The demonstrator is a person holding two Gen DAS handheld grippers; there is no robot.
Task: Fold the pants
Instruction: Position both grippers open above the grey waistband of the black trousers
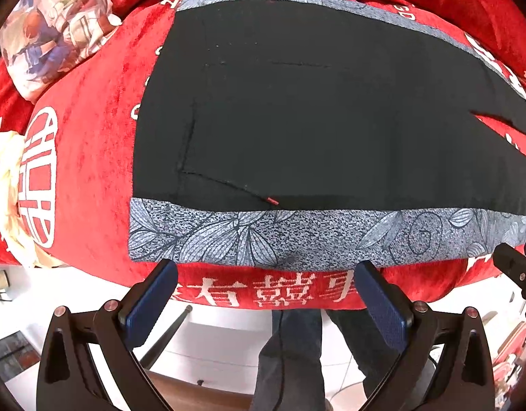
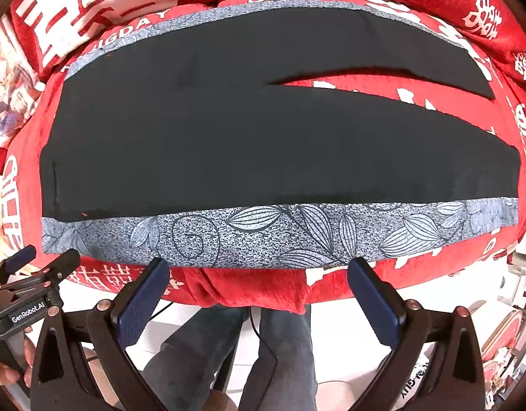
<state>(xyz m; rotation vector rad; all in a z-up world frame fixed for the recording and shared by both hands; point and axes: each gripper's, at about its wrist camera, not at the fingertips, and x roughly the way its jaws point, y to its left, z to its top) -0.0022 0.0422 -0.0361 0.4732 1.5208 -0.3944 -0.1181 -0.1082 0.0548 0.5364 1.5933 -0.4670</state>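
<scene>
We find the pants (image 2: 228, 144) spread flat on the red blanket (image 1: 88, 157), legs toward three o'clock, near edge before our released left gripper (image 1: 266, 291) and right gripper (image 2: 259, 284), presumably for lifting that edge.

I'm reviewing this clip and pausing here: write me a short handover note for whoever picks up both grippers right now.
Left gripper: open, empty, hovering off the near edge of the pants.
Right gripper: open, empty, also at the near edge, beside the left one.
Pants: spread flat on the red cloth, black with a grey leaf-print side stripe nearest you, legs slightly parted.
Done: laid out flat; no fold visible.
Left: grasp the near edge and make every fold.
</scene>
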